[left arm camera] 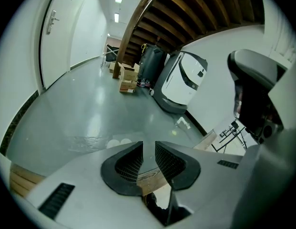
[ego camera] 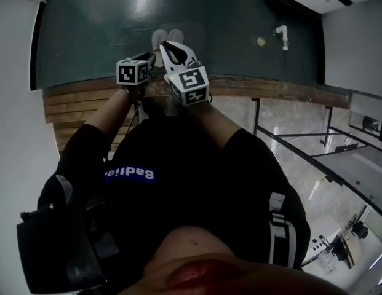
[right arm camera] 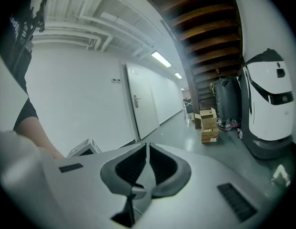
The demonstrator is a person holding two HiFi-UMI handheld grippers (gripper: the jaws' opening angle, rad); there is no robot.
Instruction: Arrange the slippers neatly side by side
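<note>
Two pale slippers (ego camera: 167,39) lie close together, side by side, on the grey-green floor just past a wooden step; in the left gripper view the slippers (left arm camera: 119,141) show as two light ovals beyond the jaws. Both grippers are held up in front of the person's chest, well above the slippers. My left gripper (ego camera: 147,58) (left arm camera: 148,147) stands a little open, with nothing in the narrow gap. My right gripper (ego camera: 173,49) (right arm camera: 147,147) points out along the corridor, its jaws almost touching and empty.
A wooden step edge (ego camera: 86,97) runs under the grippers. A small white object (ego camera: 282,37) and a yellowish ball (ego camera: 261,41) lie on the floor at right. A big white machine (left arm camera: 183,82), cardboard boxes (left arm camera: 127,78) and a door (left arm camera: 57,37) line the corridor. A metal railing (ego camera: 301,146) is at right.
</note>
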